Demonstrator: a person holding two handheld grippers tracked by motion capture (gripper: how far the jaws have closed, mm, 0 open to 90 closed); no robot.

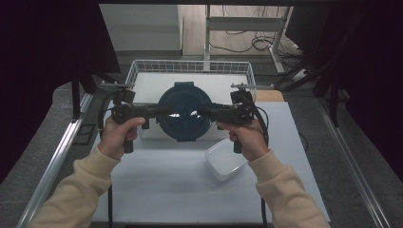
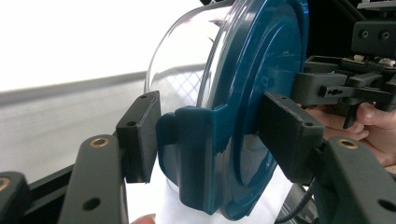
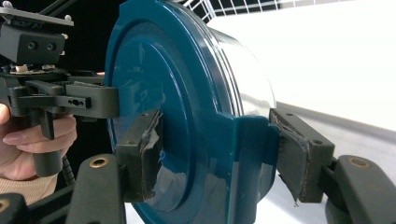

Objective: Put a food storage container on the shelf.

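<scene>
My left tongs (image 1: pixel 164 112) clamp the latch tab on the left edge of the round container (image 1: pixel 184 112), one pad on the blue lid (image 2: pixel 261 88) side and the other on the clear bowl side; in the left gripper view both pads press against that tab. The container hangs between my two hands above the desk (image 1: pixel 157 185), its blue lid facing up in the high view, just in front of the white wire basket (image 1: pixel 190 66). My right tongs (image 1: pixel 203 112) hold the opposite latch tab the same way, pads squeezing it from both sides in the right gripper view. A small white lidless tub (image 1: pixel 223 164) sits on the desk below my right hand (image 1: pixel 247 140).
</scene>
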